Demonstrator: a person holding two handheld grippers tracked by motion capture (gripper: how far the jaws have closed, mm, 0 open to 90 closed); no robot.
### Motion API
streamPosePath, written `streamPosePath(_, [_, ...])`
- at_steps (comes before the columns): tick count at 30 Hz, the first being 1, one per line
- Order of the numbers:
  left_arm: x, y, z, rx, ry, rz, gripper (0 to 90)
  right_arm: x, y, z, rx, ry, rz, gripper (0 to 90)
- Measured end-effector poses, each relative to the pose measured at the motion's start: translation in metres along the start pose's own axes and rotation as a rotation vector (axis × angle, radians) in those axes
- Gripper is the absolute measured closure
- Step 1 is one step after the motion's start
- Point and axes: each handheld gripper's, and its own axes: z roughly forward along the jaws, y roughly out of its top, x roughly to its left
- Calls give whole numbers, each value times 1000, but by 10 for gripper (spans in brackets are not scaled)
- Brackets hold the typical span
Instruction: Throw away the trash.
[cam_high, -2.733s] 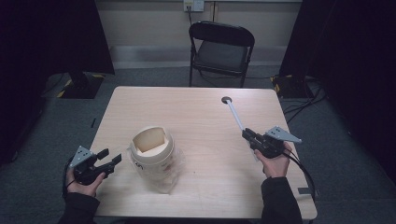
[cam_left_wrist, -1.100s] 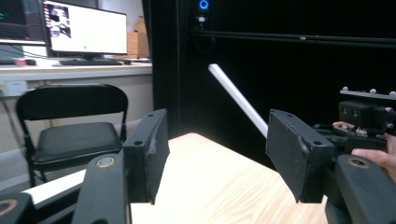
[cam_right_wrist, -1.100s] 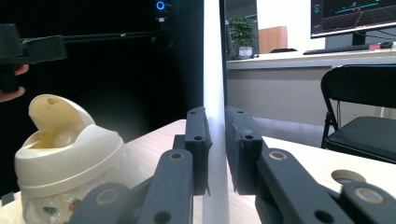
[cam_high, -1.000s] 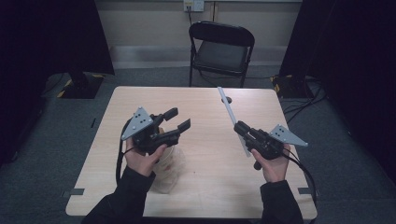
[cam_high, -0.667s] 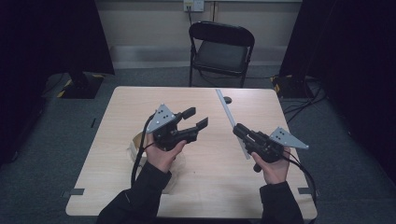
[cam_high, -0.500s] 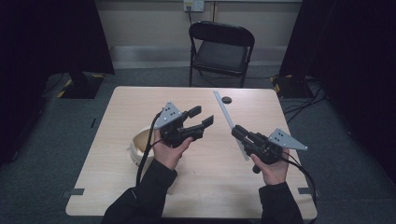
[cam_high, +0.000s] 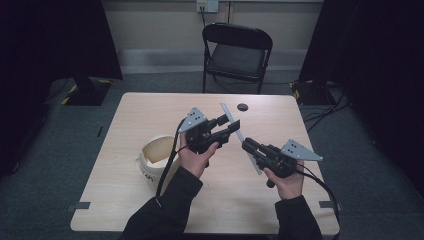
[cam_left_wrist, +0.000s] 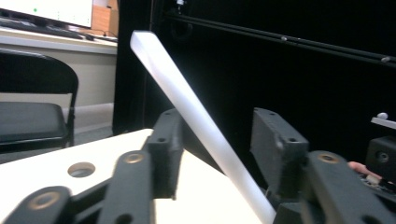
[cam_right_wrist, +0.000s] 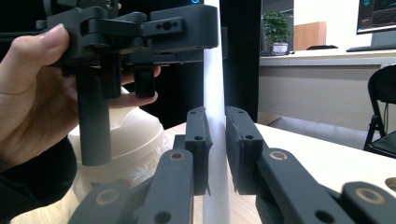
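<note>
A long flat white strip (cam_high: 227, 112) slants up over the table (cam_high: 150, 115). My right gripper (cam_high: 247, 145) is shut on its lower part, and in the right gripper view both pads of that gripper (cam_right_wrist: 217, 126) press the strip (cam_right_wrist: 214, 70). My left gripper (cam_high: 234, 125) sits higher up the strip, its jaws on either side. In the left gripper view the strip (cam_left_wrist: 201, 121) runs between the jaws of the left gripper (cam_left_wrist: 215, 140), close to one pad with a gap to the other. These jaws have just been closing.
A cream tub (cam_high: 155, 155) in a clear bag stands left of centre, below my left hand. A round hole (cam_high: 243, 107) pierces the table's far side. A black folding chair (cam_high: 237, 50) stands behind the table. A cable hangs from each gripper.
My left gripper moved right from above the tub to the strip, and its jaws narrowed around it. The right gripper kept its grip and barely moved.
</note>
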Motion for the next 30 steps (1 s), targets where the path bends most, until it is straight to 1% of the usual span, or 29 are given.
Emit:
streamPosePath(2, [0,0,0,5,-5,-8,625,0,0,0,2,7,1,803])
streamPosePath(3, [0,-1,0,2,-10,-19,674,0,0,0,5,8,-1,803])
streamPosePath(4, [0,-1,0,-3,-16,-27,674,0,0,0,5,8,-1,803])
streamPosePath(6, [0,0,0,2,-35,-37,704,0,-1,0,10,12,-5,803])
streamPosePath(8, [-1,0,0,9,-49,-34,728,0,-2,2,20,16,-4,802])
streamPosePath(10, [-2,0,-1,16,-60,-20,745,0,-3,3,37,24,-1,799])
streamPosePath(11, [-3,0,-1,9,-65,-22,747,0,-3,3,36,26,0,796])
streamPosePath(12, [-4,1,-2,8,-65,-8,752,0,-3,3,37,31,8,791])
streamPosePath(13, [-4,2,-4,8,-56,7,791,0,-2,2,35,32,23,776])
streamPosePath(14, [-5,4,-6,4,-52,21,791,-1,-1,1,28,28,23,754])
streamPosePath(15, [-5,5,-7,3,-59,17,799,-2,1,0,25,23,28,736])
streamPosePath(16, [-7,7,-9,-3,-54,27,800,-2,2,-2,22,16,26,726])
streamPosePath(17, [-8,8,-11,-3,-51,41,800,-4,3,-4,15,2,22,717])
streamPosePath(18, [-11,12,-17,-9,-47,71,800,-8,3,-7,7,-20,20,695])
streamPosePath(19, [-11,12,-17,-9,-47,71,800,-8,3,-7,7,-20,20,695])
streamPosePath(21, [-14,17,-26,-27,-47,89,800,-15,0,-10,21,-60,23,677])
streamPosePath(22, [-15,19,-29,-34,-50,93,799,-19,-3,-12,39,-86,23,666])
streamPosePath(24, [-16,26,-38,-50,-49,97,800,-25,-9,-14,67,-119,23,653])
streamPosePath(26, [-16,35,-47,-83,-56,90,799,-32,-16,-15,95,-156,31,629])
streamPosePath(28, [-18,44,-58,-106,-58,102,799,-40,-25,-16,127,-187,42,604])
streamPosePath(29, [-18,50,-64,-119,-57,114,799,-48,-35,-17,169,-228,43,585])
streamPosePath(30, [-19,53,-68,-123,-58,114,799,-50,-39,-17,184,-246,48,571])
